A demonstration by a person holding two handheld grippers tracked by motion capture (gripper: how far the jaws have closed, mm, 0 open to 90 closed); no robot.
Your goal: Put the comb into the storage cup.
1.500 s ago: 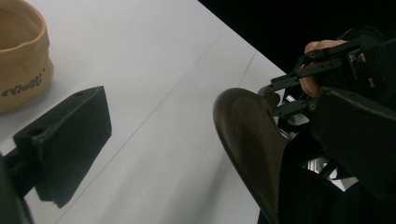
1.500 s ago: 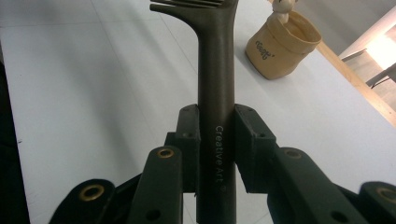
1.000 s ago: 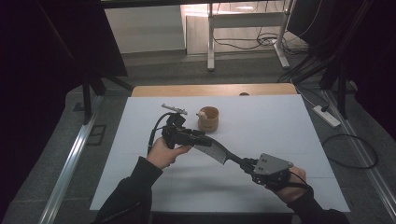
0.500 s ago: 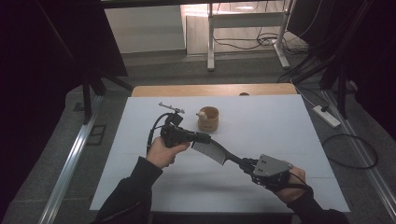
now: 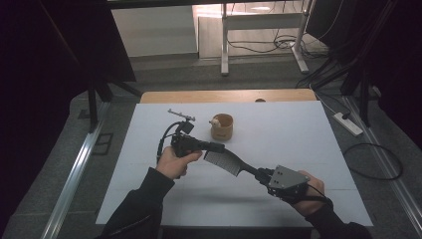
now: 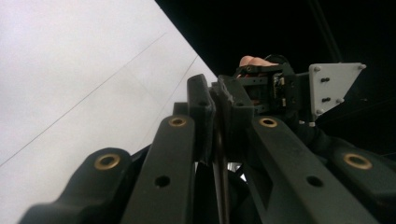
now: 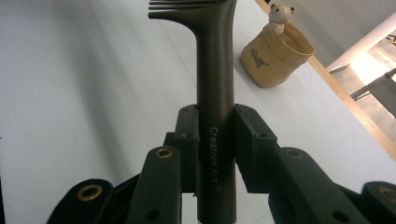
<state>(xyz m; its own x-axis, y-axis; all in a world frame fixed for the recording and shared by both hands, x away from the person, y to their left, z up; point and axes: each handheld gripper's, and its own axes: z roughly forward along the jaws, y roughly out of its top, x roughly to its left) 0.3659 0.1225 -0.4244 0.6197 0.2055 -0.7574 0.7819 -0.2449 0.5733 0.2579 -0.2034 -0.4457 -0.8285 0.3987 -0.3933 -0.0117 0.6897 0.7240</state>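
A black comb [image 5: 225, 162] with "Creative Art" printed on its handle hangs above the white table between both grippers. My right gripper [image 5: 260, 175] is shut on the handle [image 7: 215, 70], its jaws pressing both sides [image 7: 215, 135]. My left gripper [image 5: 220, 148] is shut on the comb's toothed end, seen edge-on as a thin dark strip [image 6: 219, 158] between its closed jaws [image 6: 215, 100]. Beyond them in the left gripper view are the right gripper's body and grey plate [image 6: 334, 86].
A small tan fabric cup [image 5: 222, 127] holding a little bear figure [image 7: 281, 13] stands at the table's far middle. The white sheet [image 5: 308, 134] covers the table, with a wooden strip [image 5: 229, 95] along the far edge. Cables and desk legs are on the floor beyond.
Almost nothing. Both grippers keep hold of the comb, and the left hand has shifted very slightly left.
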